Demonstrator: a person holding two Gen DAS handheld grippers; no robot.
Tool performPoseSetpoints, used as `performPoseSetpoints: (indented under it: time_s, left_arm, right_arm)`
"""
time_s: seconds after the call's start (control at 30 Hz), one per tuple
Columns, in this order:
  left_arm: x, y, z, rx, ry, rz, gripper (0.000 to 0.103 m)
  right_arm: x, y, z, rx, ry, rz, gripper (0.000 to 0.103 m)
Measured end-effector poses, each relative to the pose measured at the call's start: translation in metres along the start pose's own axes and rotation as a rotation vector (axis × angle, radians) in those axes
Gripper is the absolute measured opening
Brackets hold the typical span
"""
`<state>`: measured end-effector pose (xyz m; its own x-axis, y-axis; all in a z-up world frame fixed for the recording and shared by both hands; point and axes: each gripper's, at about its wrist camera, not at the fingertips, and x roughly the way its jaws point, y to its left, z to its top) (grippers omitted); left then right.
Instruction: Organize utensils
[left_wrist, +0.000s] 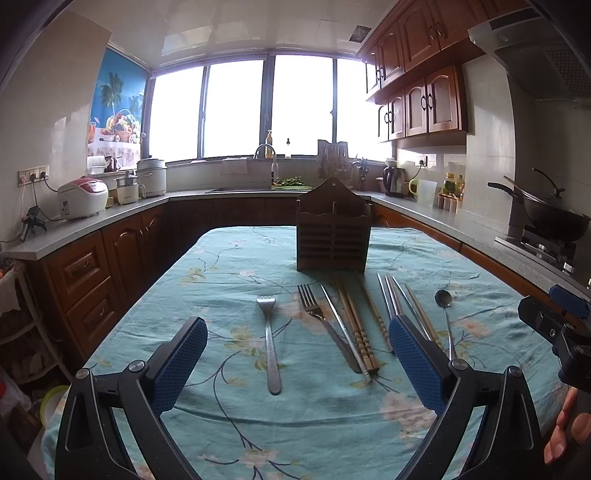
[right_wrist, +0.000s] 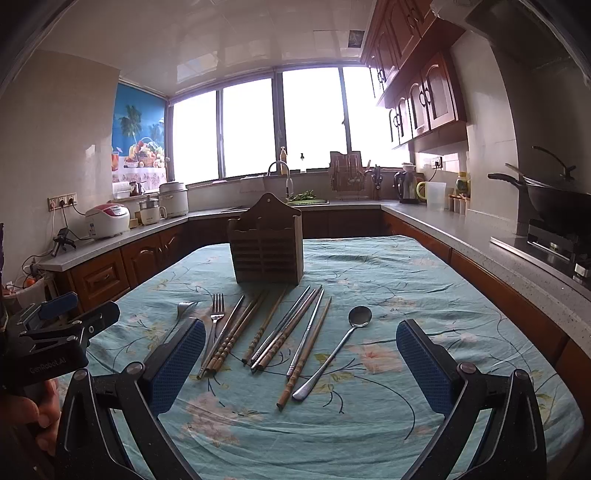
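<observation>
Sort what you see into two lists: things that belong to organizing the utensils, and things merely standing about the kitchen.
Belong to the job:
wooden utensil holder
two forks
chopsticks
spoon

Just standing about:
rice cooker
kettle
wok
knife rack

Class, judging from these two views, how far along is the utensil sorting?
Nothing looks done: the brown slatted wooden holder shows no utensils. Nothing is in hand: the left claw and right claw are open. Two steel forks, a steel spoon and the chopsticks lie on the floral tablecloth.
</observation>
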<state>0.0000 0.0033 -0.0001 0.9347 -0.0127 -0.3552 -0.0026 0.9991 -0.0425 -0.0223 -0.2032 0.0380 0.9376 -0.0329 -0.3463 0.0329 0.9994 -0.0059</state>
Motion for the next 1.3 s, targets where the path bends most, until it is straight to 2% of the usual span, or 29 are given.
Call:
performPoseSetpoints:
  time_s: [0.33,0.63,0.77,0.83,1.03,1.1,1.13,1.2,1.3]
  left_arm:
    - [0.017,0.010,0.012,-0.047,0.075,-0.033,0.099]
    - [0.056,0.018,0.046,-0.072,0.170,-0.073,0.099]
    - [0.084,0.025,0.063,-0.111,0.244,-0.127,0.089]
    - [0.099,0.026,0.071,-0.120,0.280,-0.152,0.084]
    - [0.144,0.019,0.093,-0.108,0.367,-0.196,0.071]
    - [0.162,0.016,0.101,-0.100,0.409,-0.223,0.060]
    - [0.170,0.015,0.104,-0.096,0.426,-0.236,0.057]
    - [0.187,0.014,0.107,-0.090,0.462,-0.252,0.050]
    - [0.217,0.011,0.110,-0.082,0.515,-0.264,0.036]
  right_arm:
    - [0.019,-0.010,0.012,0.028,0.049,0.004,0.103]
    - [0.058,-0.031,0.029,0.094,0.142,0.013,0.103]
    - [0.082,-0.041,0.034,0.132,0.201,0.023,0.101]
    - [0.096,-0.047,0.036,0.153,0.237,0.034,0.097]
    - [0.143,-0.055,0.036,0.197,0.352,0.070,0.073]
    - [0.159,-0.057,0.034,0.211,0.395,0.078,0.061]
    - [0.166,-0.058,0.033,0.221,0.415,0.084,0.058]
    - [0.180,-0.059,0.031,0.233,0.450,0.094,0.047]
    - [0.199,-0.061,0.027,0.238,0.491,0.092,0.042]
